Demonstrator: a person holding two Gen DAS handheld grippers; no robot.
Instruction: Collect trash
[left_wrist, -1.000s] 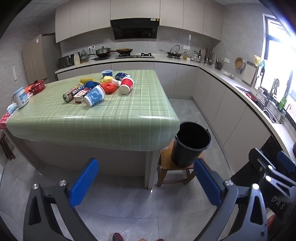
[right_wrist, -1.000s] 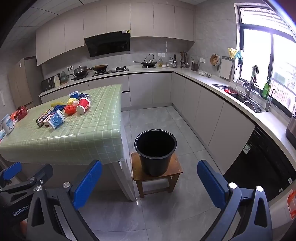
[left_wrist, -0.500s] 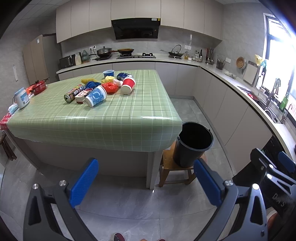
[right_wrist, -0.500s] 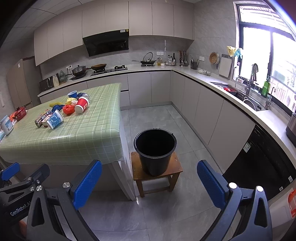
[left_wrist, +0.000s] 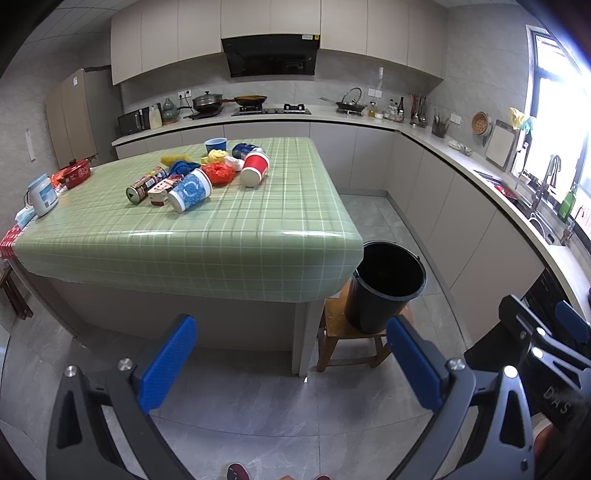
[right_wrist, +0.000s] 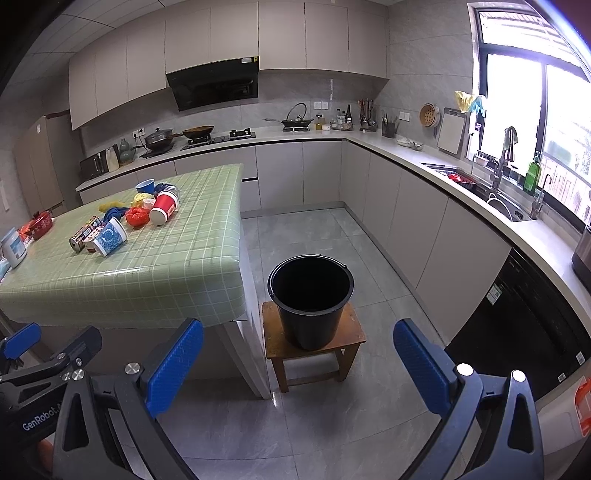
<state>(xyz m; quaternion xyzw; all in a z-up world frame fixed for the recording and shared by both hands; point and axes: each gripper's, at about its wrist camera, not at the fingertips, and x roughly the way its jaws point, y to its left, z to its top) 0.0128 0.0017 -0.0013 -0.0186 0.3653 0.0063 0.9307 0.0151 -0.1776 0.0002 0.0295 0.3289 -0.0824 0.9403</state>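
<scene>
Both grippers, left (left_wrist: 291, 360) and right (right_wrist: 298, 363), had jaws spread wide, holding nothing. Trash (left_wrist: 201, 177) lay heaped on the table (left_wrist: 229, 236) far beyond the left jaws; bucket (right_wrist: 311, 301) stood on a stool (right_wrist: 273, 341) just ahead between the right jaws.

The green-checked counter (left_wrist: 221, 236) carries a huddle of trash near its far end (a red cup (left_wrist: 255, 168), a blue-patterned cup (left_wrist: 190, 190), a can (left_wrist: 144, 184), all on their sides), while a wooden stool (right_wrist: 314, 341) on the floor (right_wrist: 332, 236) bears a black bucket (right_wrist: 311, 301).
</scene>
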